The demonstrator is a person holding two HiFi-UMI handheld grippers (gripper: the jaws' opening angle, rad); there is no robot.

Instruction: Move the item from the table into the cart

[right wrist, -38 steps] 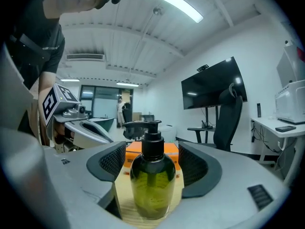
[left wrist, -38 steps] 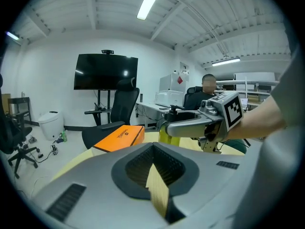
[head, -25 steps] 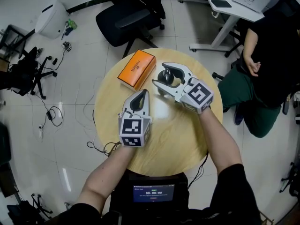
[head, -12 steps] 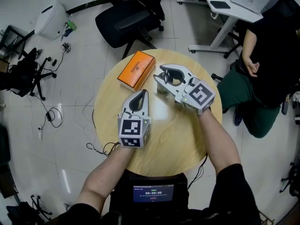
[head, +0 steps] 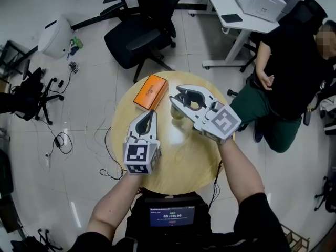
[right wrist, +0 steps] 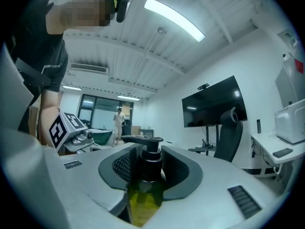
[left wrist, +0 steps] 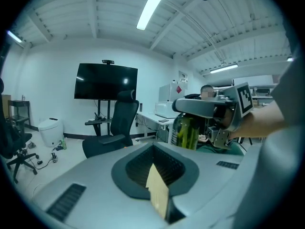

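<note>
one orange box [head: 150, 91] near bottle [right wrist: 144, 198] | chair [head: 137, 38] beyond (person [head: 286, 72] seated right)

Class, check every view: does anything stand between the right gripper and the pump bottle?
Nothing visible does. The pump bottle sits between the jaws of the right gripper, which are closing on its neck. The orange box lies apart, to one side.

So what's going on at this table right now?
A person works two handheld grippers over a round table. The right gripper is closing its jaws on the neck of a pump bottle. The left gripper hovers nearby with its jaws shut. An orange box lies on the table.
</note>
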